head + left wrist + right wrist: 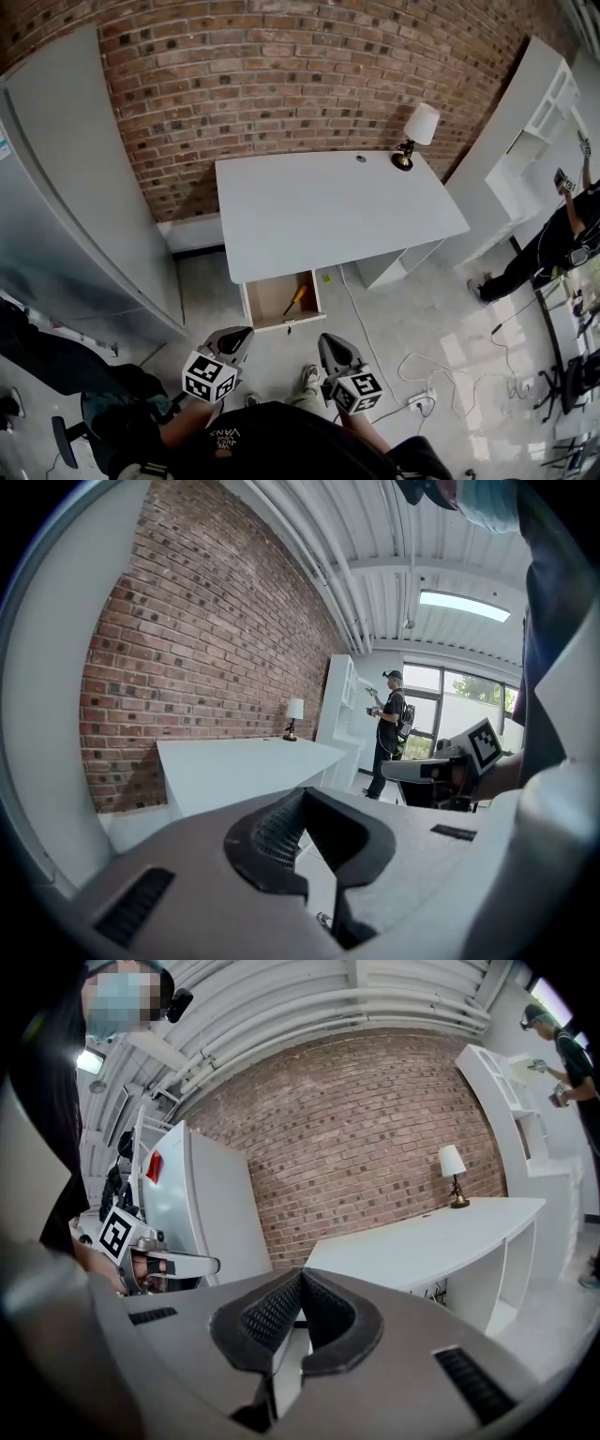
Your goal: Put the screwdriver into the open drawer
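Note:
The screwdriver (295, 298), with a yellow-orange handle, lies inside the open drawer (265, 302) under the front left of the white desk (319, 211). Both grippers are held close to the person's body, short of the drawer and above the floor. The left gripper (240, 336) is shut and empty; in the left gripper view its jaws (302, 793) meet at the tips. My right gripper (330, 343) is also shut with nothing in it, and its pads touch in the right gripper view (302, 1275). Neither gripper touches the screwdriver or the drawer.
A table lamp (418, 129) stands at the desk's back right corner. A tall grey cabinet (75, 187) is at the left, white shelving (534, 122) at the right. A person (553, 246) stands by the shelving. Cables (427, 373) trail over the floor at the right.

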A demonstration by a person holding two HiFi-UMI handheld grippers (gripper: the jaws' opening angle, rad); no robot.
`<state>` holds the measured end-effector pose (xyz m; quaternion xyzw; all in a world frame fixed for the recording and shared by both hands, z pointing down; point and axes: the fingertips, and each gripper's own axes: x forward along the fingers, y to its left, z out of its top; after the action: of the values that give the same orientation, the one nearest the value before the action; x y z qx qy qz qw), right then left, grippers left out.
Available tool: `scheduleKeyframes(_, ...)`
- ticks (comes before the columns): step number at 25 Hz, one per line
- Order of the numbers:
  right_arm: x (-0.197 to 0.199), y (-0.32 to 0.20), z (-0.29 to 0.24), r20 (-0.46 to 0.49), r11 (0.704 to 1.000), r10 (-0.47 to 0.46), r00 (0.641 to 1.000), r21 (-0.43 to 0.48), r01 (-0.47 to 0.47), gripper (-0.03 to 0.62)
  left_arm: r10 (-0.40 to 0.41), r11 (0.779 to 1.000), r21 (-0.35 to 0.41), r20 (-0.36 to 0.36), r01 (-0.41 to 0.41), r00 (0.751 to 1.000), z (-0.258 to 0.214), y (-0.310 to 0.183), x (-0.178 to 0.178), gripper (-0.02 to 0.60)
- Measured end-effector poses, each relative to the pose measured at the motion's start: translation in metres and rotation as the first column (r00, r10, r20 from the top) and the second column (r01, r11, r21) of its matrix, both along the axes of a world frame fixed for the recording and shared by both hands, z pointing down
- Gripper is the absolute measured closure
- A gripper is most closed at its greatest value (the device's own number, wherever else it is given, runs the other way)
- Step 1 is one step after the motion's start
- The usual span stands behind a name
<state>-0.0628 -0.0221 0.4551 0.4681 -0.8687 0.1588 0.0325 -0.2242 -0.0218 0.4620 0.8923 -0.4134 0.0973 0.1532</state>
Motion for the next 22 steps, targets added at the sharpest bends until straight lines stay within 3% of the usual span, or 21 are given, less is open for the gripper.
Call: scheduleKeyframes(22, -0.017, 0.004, -0.006, -0.04, 1.0, 0.012, 0.999, 0.01, -0.011, 0.599, -0.009, 0.999, 0.035, -0.036, 0.01, 0.999, -0.016, 0.01, -0.014, 0.574)
